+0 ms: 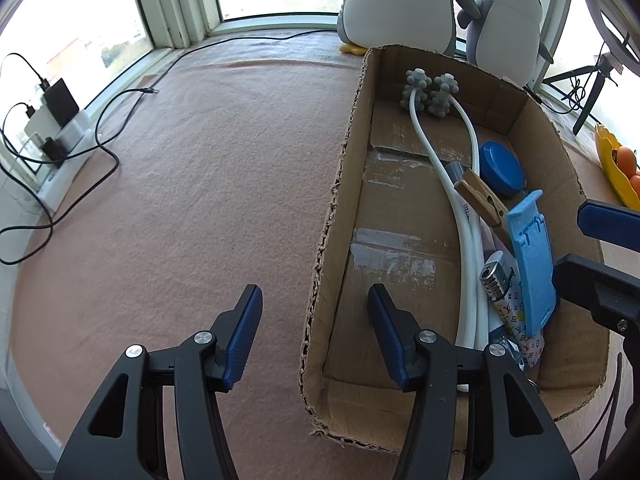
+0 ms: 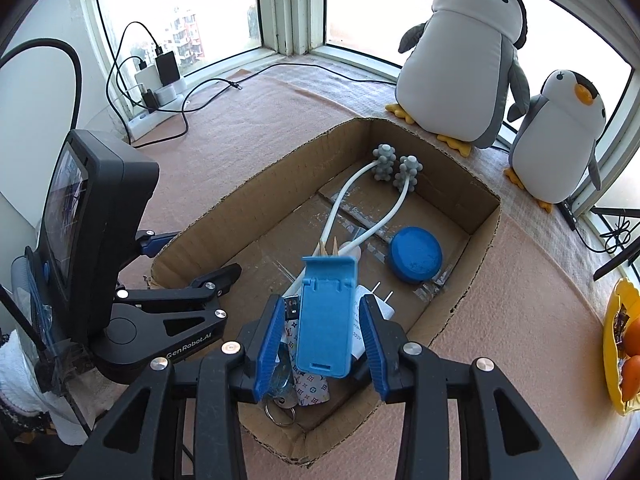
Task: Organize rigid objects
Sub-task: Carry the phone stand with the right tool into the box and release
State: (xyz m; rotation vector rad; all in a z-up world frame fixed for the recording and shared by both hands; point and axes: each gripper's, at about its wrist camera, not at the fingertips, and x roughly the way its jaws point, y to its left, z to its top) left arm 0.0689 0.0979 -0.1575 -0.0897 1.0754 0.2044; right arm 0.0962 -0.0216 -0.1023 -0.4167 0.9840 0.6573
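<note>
A cardboard box (image 1: 348, 160) (image 2: 476, 240) sits on the pink cloth. In it lie a white massager with grey knobbed balls (image 1: 428, 94) (image 2: 396, 168), a blue round lid (image 1: 502, 168) (image 2: 416, 254), a wooden clothespin (image 1: 482, 196), a patterned lighter (image 1: 506, 300) (image 2: 308, 388) and a light blue phone stand (image 1: 534, 264) (image 2: 326, 312). My right gripper (image 2: 322, 344) is open, its jaws on either side of the phone stand without gripping it. My left gripper (image 1: 316, 332) is open and empty, straddling the box's left wall.
Two plush penguins (image 2: 460, 52) (image 2: 560, 136) stand behind the box by the window. A power strip with chargers and black cables (image 1: 52, 128) (image 2: 160, 88) lies at the left. A yellow bowl of oranges (image 2: 620, 344) is at the right.
</note>
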